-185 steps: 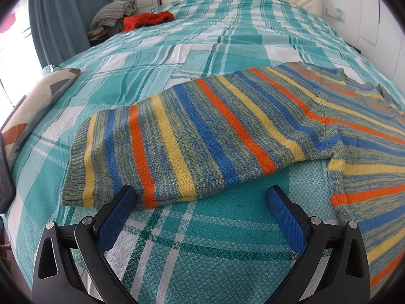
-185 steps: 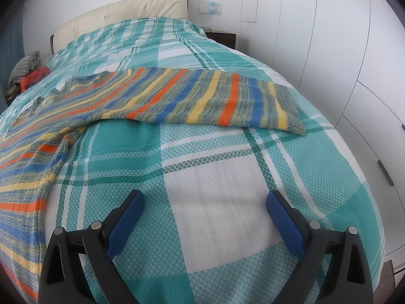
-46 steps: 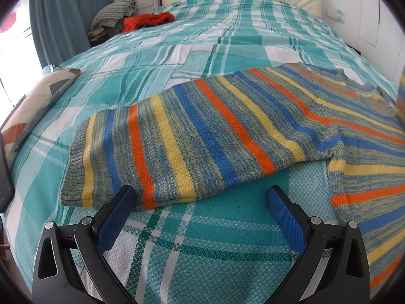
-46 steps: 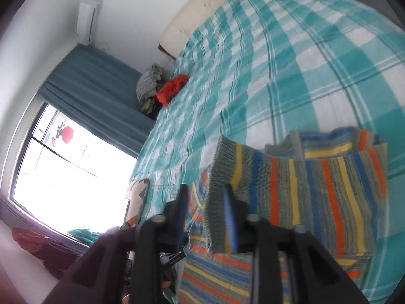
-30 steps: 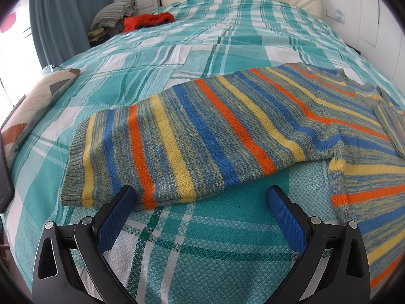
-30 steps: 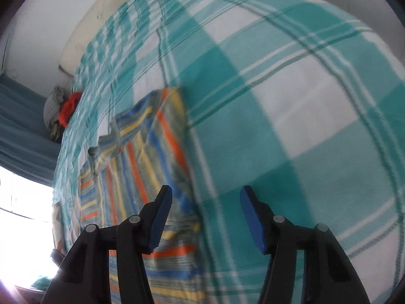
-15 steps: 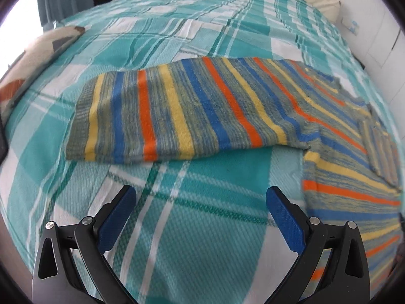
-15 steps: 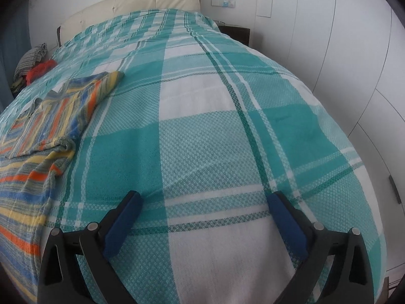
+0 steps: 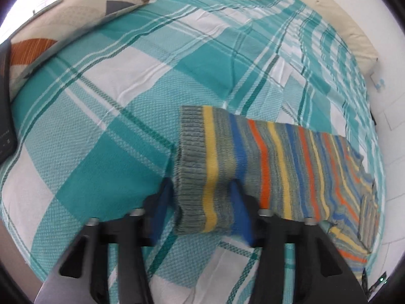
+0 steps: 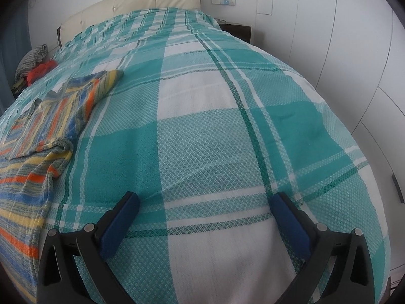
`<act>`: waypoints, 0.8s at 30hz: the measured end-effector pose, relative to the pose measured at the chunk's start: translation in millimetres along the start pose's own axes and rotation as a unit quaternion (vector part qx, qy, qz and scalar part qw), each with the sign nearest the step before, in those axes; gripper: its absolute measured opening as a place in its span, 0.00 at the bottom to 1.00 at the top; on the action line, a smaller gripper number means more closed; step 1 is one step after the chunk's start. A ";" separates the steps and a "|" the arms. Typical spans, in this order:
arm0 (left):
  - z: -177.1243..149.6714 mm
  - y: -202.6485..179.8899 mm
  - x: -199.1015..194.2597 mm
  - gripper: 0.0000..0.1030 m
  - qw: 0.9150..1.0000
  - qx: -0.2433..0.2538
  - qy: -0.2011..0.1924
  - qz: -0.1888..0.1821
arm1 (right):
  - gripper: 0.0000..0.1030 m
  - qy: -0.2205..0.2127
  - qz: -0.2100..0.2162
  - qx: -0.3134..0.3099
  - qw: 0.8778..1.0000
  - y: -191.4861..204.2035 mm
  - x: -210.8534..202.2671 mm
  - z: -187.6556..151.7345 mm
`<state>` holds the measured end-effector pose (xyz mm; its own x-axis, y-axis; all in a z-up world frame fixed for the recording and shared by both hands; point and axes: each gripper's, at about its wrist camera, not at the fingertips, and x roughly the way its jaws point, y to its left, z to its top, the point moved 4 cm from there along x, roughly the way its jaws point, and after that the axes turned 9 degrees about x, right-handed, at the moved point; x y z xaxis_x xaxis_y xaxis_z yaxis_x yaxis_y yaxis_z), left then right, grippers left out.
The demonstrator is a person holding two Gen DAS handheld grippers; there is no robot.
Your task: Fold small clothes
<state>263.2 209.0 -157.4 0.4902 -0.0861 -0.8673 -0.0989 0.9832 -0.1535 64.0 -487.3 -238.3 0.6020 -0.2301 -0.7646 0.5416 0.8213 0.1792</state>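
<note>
A striped knit sweater (image 9: 291, 167) in grey, blue, yellow and orange lies on the teal plaid bedspread (image 9: 106, 131). My left gripper (image 9: 200, 210) is shut on the cuff end of its left sleeve (image 9: 202, 167) and holds it lifted above the bed. In the right wrist view the sweater (image 10: 43, 116) lies at the left, its right sleeve folded over the body. My right gripper (image 10: 202, 217) is open and empty above the bedspread (image 10: 227, 126), to the right of the sweater.
A patterned cushion (image 9: 63, 22) and a dark flat device (image 9: 5, 106) lie at the bed's left edge. Red clothing (image 10: 40, 72) and a grey bundle (image 10: 31, 55) sit near the cream headboard (image 10: 131, 7). White wardrobe doors (image 10: 354, 63) stand along the right side.
My left gripper has closed on the left sleeve's cuff and lifted it. My right gripper, which folded and released the right sleeve earlier, stays open and still.
</note>
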 end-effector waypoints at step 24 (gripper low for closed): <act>-28.5 -341.4 -24.2 0.84 0.954 0.264 -0.027 -0.138 | 1.00 0.002 0.009 0.006 1.000 -1.1 2.0 1.0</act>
<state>260.4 -129.1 -97.5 0.4797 -0.3593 -0.8005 0.4829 0.8698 -0.1010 65.1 -489.2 -239.4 0.6094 -0.2135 -0.7636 0.5381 0.8187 0.2005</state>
